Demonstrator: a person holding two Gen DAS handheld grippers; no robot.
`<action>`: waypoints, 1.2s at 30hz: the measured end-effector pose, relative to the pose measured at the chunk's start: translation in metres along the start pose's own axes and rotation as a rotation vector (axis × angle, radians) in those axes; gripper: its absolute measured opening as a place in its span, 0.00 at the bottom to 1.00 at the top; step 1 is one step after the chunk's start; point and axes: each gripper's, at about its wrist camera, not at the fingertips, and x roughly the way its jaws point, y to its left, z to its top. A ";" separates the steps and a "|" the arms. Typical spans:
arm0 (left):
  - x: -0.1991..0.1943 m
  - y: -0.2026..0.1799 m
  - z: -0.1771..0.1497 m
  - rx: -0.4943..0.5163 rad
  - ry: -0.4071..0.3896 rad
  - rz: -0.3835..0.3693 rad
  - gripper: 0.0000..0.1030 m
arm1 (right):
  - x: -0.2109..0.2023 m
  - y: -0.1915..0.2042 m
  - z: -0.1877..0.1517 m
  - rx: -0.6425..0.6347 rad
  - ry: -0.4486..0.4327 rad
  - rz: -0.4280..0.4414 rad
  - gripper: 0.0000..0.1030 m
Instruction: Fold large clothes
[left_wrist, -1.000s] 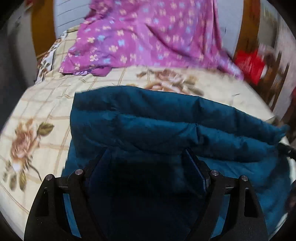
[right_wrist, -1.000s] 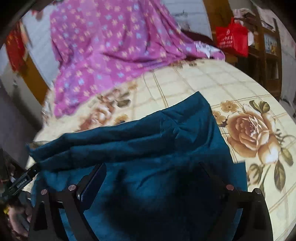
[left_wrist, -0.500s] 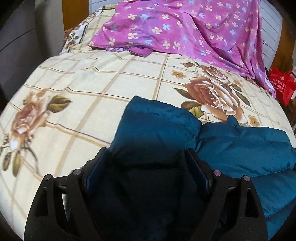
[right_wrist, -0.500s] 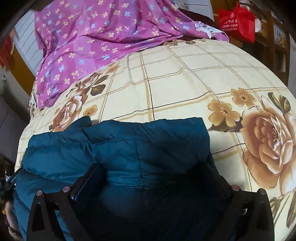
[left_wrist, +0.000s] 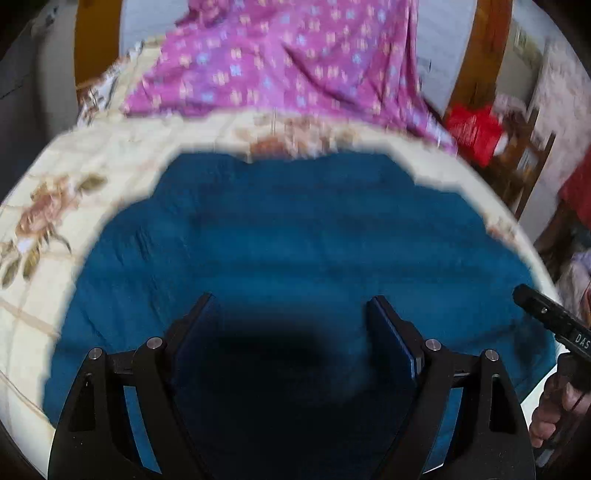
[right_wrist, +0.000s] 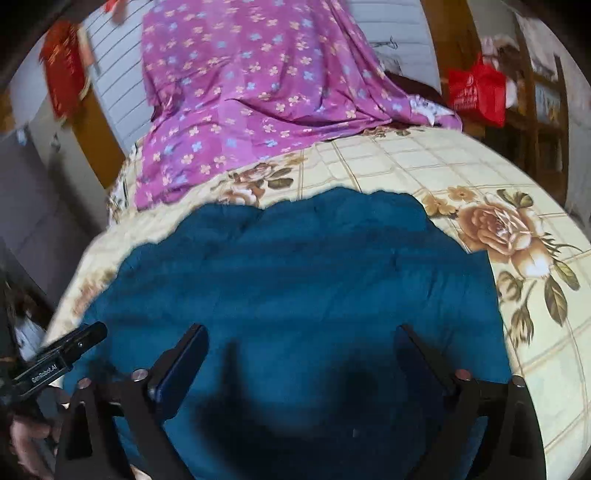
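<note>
On the bed with the cream checked rose-print sheet (right_wrist: 436, 162), the big teal quilted puffer jacket (right_wrist: 303, 280) was lying spread flat, taking up most of the near half, with the purple flowered cloth (right_wrist: 258, 85) heaped at the far end well apart from it. Both claws hung just over the near part of the jacket. My left gripper (left_wrist: 291, 306) stood wide with nothing pinched in it, only fabric showing below the gap. My right gripper (right_wrist: 299, 332) had just been opening and sat about as wide as it goes, also empty; you could see it poking in at the edge of the left view, a hand wrapped round its handle. Left camera was pretty smeary, so I couldn't tell if the pads brushed the cloth or not. Judging by the look, this thing is soft, puffy and light but bulky, and the shell is probably a bit slick, so a shallow pinch would likely slide off. I figured the best bet was biting deep into the near hem or the outer corners, one claw per side, getting shell and padding together so the fold carries over evenly instead of sagging in the middle.
</note>
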 end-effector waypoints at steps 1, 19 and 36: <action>0.003 0.002 -0.003 -0.009 -0.011 0.000 0.88 | 0.014 -0.004 -0.010 0.008 0.047 -0.004 1.00; -0.054 0.083 0.008 -0.044 -0.125 0.005 0.99 | -0.039 -0.057 -0.017 -0.002 -0.125 0.040 1.00; 0.017 0.176 -0.007 -0.174 0.118 -0.130 1.00 | -0.006 -0.165 -0.035 0.108 0.095 0.121 1.00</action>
